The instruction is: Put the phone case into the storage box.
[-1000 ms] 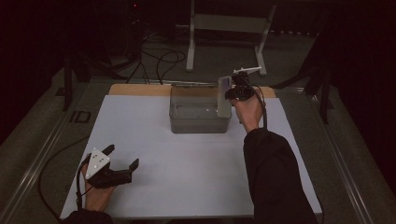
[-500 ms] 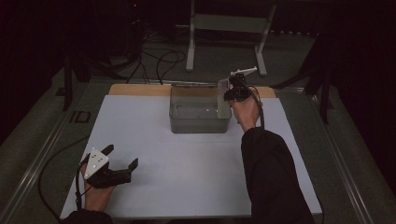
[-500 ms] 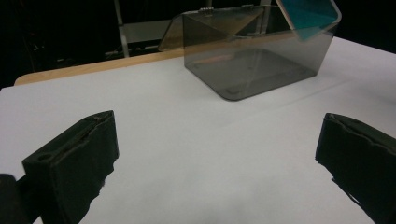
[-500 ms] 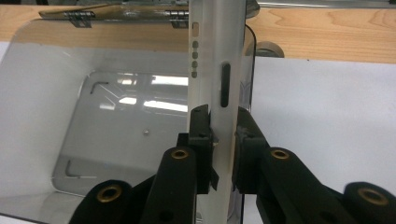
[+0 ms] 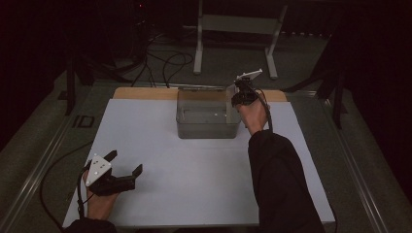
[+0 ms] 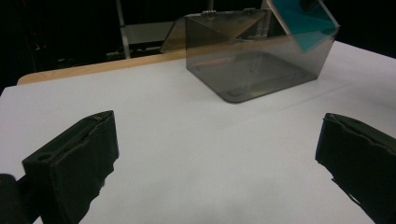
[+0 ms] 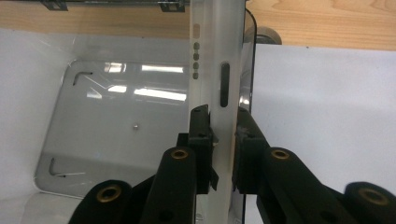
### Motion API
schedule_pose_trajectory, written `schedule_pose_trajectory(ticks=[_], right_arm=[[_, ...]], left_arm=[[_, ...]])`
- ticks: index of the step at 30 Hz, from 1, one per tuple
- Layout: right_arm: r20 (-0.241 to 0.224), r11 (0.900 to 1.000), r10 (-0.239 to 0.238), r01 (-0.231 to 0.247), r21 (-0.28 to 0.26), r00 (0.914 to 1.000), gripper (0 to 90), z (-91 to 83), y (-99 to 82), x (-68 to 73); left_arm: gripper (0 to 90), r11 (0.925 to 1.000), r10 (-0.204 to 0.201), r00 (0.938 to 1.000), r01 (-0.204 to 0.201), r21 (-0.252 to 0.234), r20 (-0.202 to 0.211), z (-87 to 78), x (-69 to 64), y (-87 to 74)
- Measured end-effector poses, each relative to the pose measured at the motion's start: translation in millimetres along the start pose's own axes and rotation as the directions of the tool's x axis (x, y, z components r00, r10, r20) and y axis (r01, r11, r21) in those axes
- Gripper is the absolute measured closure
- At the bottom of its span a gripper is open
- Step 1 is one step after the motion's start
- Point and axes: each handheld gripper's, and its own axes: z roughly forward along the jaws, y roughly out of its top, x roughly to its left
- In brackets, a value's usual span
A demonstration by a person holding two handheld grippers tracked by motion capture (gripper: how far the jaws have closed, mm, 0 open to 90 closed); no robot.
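At table's far edge, box (image 5: 208, 120): clear, lid open, beside wooden strip (image 5: 141, 93).
Right gripper (image 7: 223, 140): clamped on the box's right wall.
Left gripper (image 5: 121, 167): jaws wide, nothing between, near front-left corner.
Between them: bare white tabletop (image 5: 194, 170).

The box (image 7: 116, 140) is cut off at the bottom edge; its hinged lid (image 6: 187, 32) perhaps open.

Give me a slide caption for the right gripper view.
Right tongs clamp a pale flat slab upright inside the clear box, against its wall.
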Motion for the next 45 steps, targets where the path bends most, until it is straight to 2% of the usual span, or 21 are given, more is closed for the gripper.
schedule_pose_trajectory(ticks=[11, 22, 37, 45], right_arm=[[0.018, 0.9988, -0.028, 0.027, 0.042, 0.9995, 81.1, 9.8, -0.5, 5.5], [0.039, 0.9968, -0.027, 0.024, 0.076, 0.9989, 81.1, 18.0, 0.7, 10.0], [0.063, 0.9905, -0.018, 0.009, 0.137, 0.9979, 81.2, 30.8, 1.5, 9.1], [0.085, 0.9859, -0.032, 0.017, 0.167, 0.9959, 81.1, 38.2, 1.0, 9.3]], left_arm=[[0.5, 1.0000, -0.002, 1.0000, 0.002, 0.002, 0.001, 1.6, 0.9, -0.1], [0.5, 1.0000, -0.006, 1.0000, 0.006, 0.002, 0.003, 2.3, 2.2, -0.5], [0.5, 1.0000, -0.007, 0.9999, 0.007, 0.004, 0.008, 4.2, 2.0, -0.6], [0.5, 1.0000, -0.007, 0.9999, 0.007, 0.007, 0.009, 4.9, 2.3, -0.8]])
